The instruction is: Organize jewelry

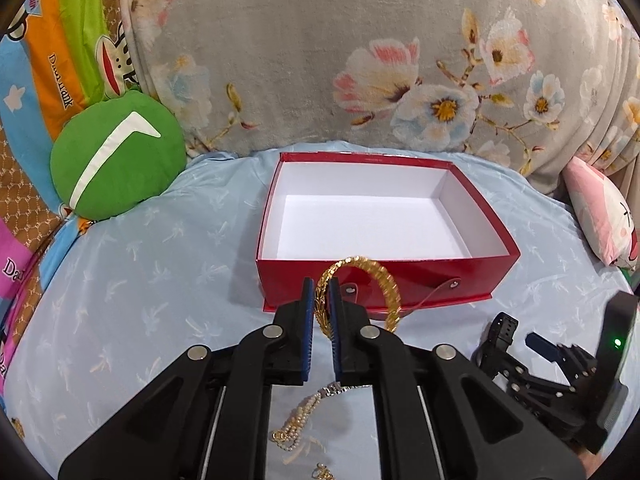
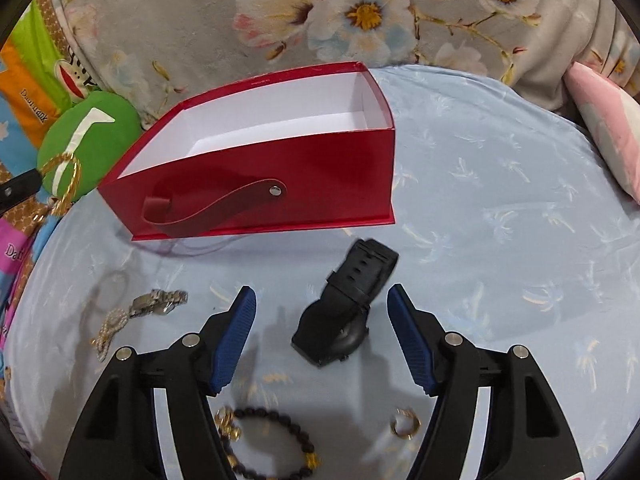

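Observation:
My left gripper point(image 1: 321, 286) is shut on a gold bracelet point(image 1: 376, 276) and holds it above the bed, just in front of the open red box point(image 1: 368, 282) with an empty white inside. The bracelet also shows at the left edge of the right wrist view point(image 2: 66, 178). My right gripper point(image 2: 322, 294) is open and low over a black watch point(image 2: 346, 312), one finger on each side, not touching. The red box point(image 2: 320, 168) lies beyond it. The black watch also shows in the left wrist view point(image 1: 498, 334).
On the light blue sheet point(image 2: 500, 220) lie a silver watch point(image 2: 158, 304), a pearl strand point(image 2: 110, 328), a dark bead bracelet point(image 2: 272, 440) and a gold ring point(image 2: 405, 426). A green cushion point(image 1: 116, 156), a floral blanket point(image 1: 360, 60) and a pink pillow point(image 1: 600, 212) ring the box.

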A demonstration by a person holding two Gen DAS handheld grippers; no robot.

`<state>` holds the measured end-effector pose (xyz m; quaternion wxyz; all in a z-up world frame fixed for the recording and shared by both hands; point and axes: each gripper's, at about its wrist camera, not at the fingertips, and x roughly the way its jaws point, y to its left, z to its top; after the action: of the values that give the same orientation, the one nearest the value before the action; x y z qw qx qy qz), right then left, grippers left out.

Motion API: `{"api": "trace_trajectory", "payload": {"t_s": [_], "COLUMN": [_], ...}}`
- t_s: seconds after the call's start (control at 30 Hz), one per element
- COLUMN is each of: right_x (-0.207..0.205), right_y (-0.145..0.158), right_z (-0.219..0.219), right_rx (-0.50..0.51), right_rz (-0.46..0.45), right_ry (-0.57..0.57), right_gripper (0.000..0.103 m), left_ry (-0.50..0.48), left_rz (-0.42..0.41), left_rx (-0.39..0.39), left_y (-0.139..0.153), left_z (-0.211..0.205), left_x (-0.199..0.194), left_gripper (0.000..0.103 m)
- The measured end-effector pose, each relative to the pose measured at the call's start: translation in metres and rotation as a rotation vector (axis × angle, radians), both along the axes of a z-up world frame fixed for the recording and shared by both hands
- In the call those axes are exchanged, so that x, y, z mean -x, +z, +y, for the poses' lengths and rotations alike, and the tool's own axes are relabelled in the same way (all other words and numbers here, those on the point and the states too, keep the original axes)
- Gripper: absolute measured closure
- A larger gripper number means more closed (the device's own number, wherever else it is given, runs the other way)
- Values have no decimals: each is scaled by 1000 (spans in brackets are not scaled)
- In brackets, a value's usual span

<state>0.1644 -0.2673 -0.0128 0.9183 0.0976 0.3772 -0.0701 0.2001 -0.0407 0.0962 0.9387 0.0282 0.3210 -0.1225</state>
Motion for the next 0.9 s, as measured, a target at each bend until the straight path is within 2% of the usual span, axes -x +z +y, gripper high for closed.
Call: {"api": "trace_trajectory", "payload": {"t_s": [0.13,0.27,0.43,0.63,0.67,0.7,0.9], "right_x": [-19,-24,-22,-11,-10,-11,-27], "right_y": [-15,-23,-14,29,40,49,110], "right_z": [-6,-12,-17,-8,-5,-4,1], "right_rx": [-26,-12,-27,3,10,15,52], "right_rz": [43,61,27,-88,-111,-129,-241], "right_ry": [-11,-26,-24,8,16,25,76], "right_gripper": [52,75,78,79,88,102,102], "left_ry": [1,3,1,9,11,11,5], "left_rz": [10,26,31,7,-1,-10,-76], "left_rx": [-11,-14,-8,-7,-6,-7,-8], "left_y": [-6,-13,-16,-8,-4,0,30], "left_z": [0,0,1,2,3,3,-3], "left_x": [-2,-8,-14,-18,-19,-21,-36], "left_gripper": [94,94,94,94,94,94,94]}}
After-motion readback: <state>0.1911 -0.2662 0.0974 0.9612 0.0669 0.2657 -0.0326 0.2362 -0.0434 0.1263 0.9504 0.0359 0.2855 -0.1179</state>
